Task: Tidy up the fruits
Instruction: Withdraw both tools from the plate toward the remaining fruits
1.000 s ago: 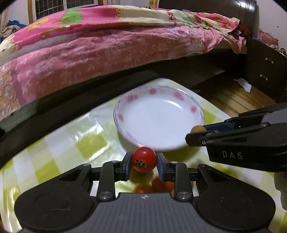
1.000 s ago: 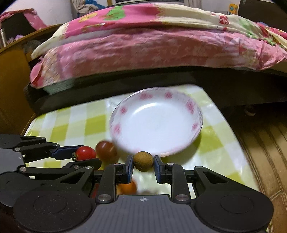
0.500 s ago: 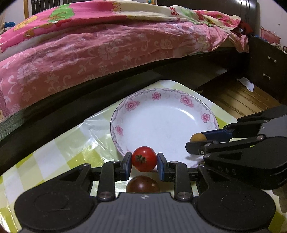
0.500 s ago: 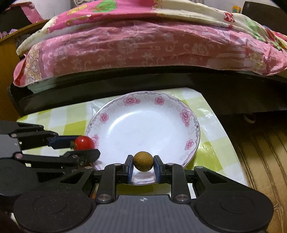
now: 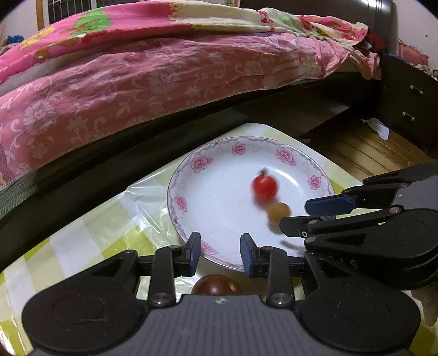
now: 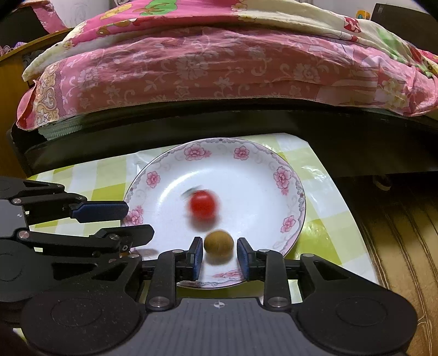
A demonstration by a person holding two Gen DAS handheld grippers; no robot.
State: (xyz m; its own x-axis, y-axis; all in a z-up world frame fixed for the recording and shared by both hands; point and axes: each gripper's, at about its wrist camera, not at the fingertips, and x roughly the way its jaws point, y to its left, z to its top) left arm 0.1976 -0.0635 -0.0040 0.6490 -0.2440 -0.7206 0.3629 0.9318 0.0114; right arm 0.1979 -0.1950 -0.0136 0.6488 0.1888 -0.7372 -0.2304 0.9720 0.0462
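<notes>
left gripper (image 5: 220,253): fingers parted, just opening | right gripper (image 6: 219,257): fingers parted, just opening

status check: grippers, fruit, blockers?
Left gripper open, empty. Right gripper just opened, brown fruit loose between jaws. Red tomato in plate. No blockers.

Pink floral quilt (image 5: 153,82) lying over bed, edge hanging down dark bed frame (image 6: 219,120); cream cartoon-print blanket (image 6: 273,13) lying on top of quilt; green-and-white checked tablecloth (image 5: 90,232) covering table under clear plastic sheet, table sitting just beside bed frame; dark drawer cabinet (image 5: 408,101) standing at right by bed; white paper scrap (image 5: 379,128) lying on wooden floor (image 5: 364,156) near cabinet
</notes>
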